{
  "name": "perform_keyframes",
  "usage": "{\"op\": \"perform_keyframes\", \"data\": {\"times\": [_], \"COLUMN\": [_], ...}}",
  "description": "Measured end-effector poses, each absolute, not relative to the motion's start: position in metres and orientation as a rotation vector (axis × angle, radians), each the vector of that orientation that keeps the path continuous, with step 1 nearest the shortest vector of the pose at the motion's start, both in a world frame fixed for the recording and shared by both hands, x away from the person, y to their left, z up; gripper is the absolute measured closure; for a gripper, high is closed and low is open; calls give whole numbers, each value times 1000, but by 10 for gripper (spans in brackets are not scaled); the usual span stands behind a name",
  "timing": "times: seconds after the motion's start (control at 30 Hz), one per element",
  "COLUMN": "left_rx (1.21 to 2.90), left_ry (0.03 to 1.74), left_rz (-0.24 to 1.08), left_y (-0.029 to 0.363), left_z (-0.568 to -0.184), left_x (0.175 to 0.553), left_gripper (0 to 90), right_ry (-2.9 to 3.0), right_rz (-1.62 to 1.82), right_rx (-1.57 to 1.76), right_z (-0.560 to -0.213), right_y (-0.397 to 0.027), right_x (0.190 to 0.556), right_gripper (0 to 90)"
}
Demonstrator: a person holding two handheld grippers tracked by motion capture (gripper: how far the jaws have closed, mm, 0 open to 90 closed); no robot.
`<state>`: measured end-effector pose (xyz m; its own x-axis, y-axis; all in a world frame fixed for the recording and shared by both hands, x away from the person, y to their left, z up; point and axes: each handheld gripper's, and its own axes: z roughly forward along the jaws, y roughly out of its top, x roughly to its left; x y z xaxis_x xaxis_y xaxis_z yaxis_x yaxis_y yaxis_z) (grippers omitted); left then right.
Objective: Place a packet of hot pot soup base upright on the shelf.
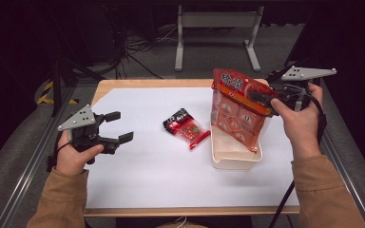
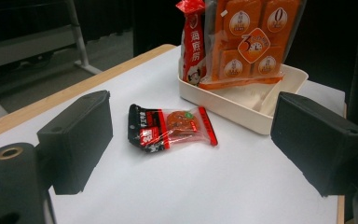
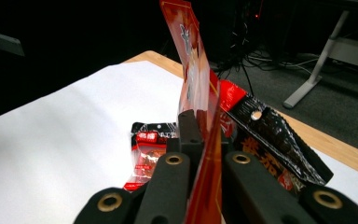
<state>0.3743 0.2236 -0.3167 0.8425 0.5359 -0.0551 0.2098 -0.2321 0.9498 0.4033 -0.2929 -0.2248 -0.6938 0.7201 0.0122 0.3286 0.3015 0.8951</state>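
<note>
Between the clamped right tongs (image 1: 266,99), orange snack bag (image 1: 235,111) over tray (image 1: 235,159); left tongs (image 1: 116,127) agape, empty.

Not much to read here, honestly. The big orange snack bag (image 2: 249,39) standing in the cream tray (image 2: 242,105) has round badges on its inner packets: one at about 1 o'clock on its face shows a "0", and an orange hexagon in the middle carries a big "3" beside a little clock drawing (the small print around it is too tiny for me). At 9 o'clock of that bag, a slim red packet (image 2: 192,44) has white Chinese characters running down it. In the high view the bag's red top band (image 1: 233,83) shows large characters too. The small red-and-black packet (image 2: 170,128) on the white sheet has lettering, but it's unreadable.
</note>
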Motion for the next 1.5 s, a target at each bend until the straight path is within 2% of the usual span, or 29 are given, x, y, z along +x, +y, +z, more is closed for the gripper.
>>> {"op": "perform_keyframes", "data": {"times": [0.83,1.17,1.5], "left_rx": [1832,1836,1834], "left_ry": [574,579,608], "left_rz": [330,331,336], "left_y": [222,222,221], "left_z": [-320,-321,-323], "left_x": [376,377,380], "left_gripper": [130,119,88], "right_ry": [2213,2278,2273], "right_rz": [1374,1312,1326], "right_rx": [1014,1051,1071], "right_z": [-254,-274,-278], "right_y": [-302,-298,-303], "right_x": [406,410,406], "right_gripper": [900,899,898]}}
